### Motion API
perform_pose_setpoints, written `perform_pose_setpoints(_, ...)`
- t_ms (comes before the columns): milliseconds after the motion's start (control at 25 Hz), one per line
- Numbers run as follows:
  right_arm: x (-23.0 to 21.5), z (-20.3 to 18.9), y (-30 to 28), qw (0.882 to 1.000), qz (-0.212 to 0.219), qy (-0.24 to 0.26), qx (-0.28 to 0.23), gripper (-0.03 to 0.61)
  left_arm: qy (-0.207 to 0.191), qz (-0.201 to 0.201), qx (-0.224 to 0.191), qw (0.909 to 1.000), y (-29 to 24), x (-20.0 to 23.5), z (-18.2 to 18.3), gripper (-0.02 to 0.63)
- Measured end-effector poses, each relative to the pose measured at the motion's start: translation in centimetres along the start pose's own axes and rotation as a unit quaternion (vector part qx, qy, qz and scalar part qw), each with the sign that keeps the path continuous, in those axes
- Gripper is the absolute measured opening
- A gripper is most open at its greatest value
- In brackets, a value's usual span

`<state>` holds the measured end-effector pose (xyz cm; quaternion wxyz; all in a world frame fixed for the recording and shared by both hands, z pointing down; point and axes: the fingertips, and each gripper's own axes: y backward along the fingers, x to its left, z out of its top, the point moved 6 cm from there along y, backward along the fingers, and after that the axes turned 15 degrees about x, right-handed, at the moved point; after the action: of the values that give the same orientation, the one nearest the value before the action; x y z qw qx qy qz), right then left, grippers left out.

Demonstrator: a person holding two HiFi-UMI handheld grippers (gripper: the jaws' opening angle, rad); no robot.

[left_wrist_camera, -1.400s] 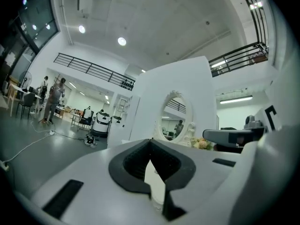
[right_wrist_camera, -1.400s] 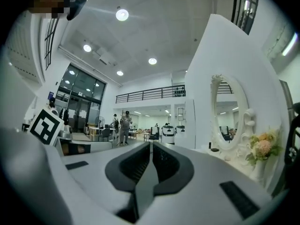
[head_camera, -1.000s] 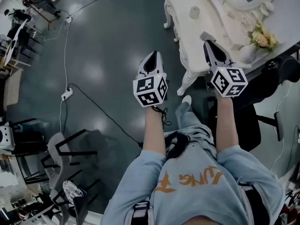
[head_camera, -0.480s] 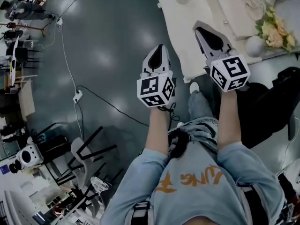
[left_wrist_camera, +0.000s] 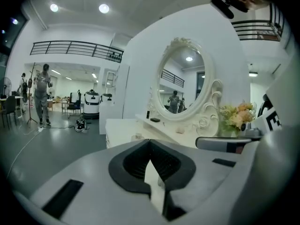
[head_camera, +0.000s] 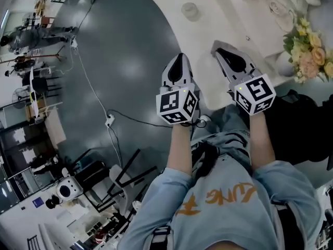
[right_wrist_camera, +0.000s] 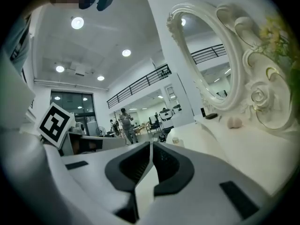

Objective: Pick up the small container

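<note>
Pointing toward the white dressing table [head_camera: 229, 20], both grippers were held out in front of the person, well short of the small container [head_camera: 190, 10]. That container, a pale, translucent little cup, stood upright on the far left part of the tabletop, near the table's left edge and apart from everything else on it. The left gripper [head_camera: 179, 56] was over the dark floor [head_camera: 125, 61], just beside the table's near left edge. In the left gripper view its jaws were closed, tips meeting, with nothing between them, and the container showed small above them on the table. The right gripper [head_camera: 217, 49] was over the table's near edge, to the right of the left one. Its jaws were likewise shut and empty, and in the right gripper view the container sat just past their tips, further along the tabletop. An ornate oval mirror [left_wrist_camera: 183, 86] rose at the far side of the table, a bouquet of yellow and pink flowers [head_camera: 308, 46] stood at the right, and a small pale rounded object [right_wrist_camera: 234, 122] lay near the mirror's base. On the floor to the left a cable [head_camera: 96, 95] ran to a power strip [head_camera: 109, 121]. A person [left_wrist_camera: 43, 93] stood far back in the hall.
</note>
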<state>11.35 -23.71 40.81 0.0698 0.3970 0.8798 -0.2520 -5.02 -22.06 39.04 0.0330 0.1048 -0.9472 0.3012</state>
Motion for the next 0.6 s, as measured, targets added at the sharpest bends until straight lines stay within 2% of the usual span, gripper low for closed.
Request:
perform_pose_setpoints(240,-1.2,1.8,-4.5,0.999,-0.029,0.015,0.006,0.037,0.01,-0.011,-0.002,0.9999,-3.0,2.7,0.8,0.021)
perform_pose_setpoints(440,-1.2,3.9,-7.3,0.998,-0.052,0.025,0.017,0.037,0.013,-0.026,0.007,0.9995,-5.4,5.4,2.5,0.021)
perform_pose_setpoints(600,-3.0,5.5,-8.7,0.996,-0.075,0.033,0.022,0.037,0.004,-0.041,0.01,0.9991,-8.3,6.1,4.8,0.021)
